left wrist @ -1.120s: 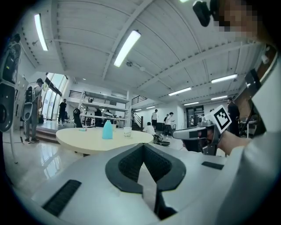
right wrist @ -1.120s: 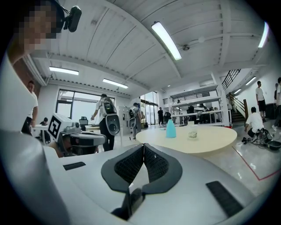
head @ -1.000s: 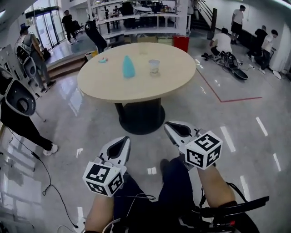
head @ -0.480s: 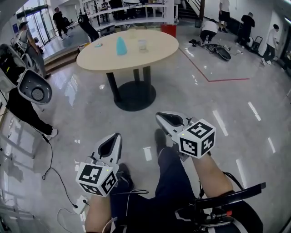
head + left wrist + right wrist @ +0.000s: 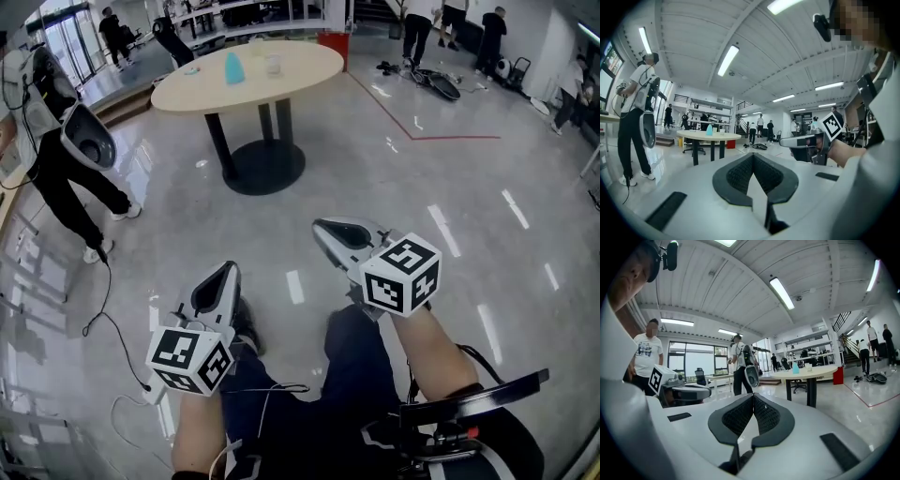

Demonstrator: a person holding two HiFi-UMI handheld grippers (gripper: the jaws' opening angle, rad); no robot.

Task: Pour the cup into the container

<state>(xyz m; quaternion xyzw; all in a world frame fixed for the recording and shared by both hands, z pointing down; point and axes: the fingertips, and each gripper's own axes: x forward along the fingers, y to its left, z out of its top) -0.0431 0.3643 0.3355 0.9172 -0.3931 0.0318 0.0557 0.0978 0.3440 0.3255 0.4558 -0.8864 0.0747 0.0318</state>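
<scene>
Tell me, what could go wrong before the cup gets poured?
1. A loose cable lies on the shiny floor beside the person's left leg; it might trip them.
2. The cup stands far off on the table, and the left gripper and right gripper are both shut and empty. They must open first, or they could knock it over.

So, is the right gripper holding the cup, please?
No, the right gripper is shut and empty; the cup stands on the far table.

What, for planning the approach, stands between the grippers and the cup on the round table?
Nothing visible: open floor separates the left gripper and right gripper from the table, where the cup stands beside the blue container. A person stands aside, left.
</scene>
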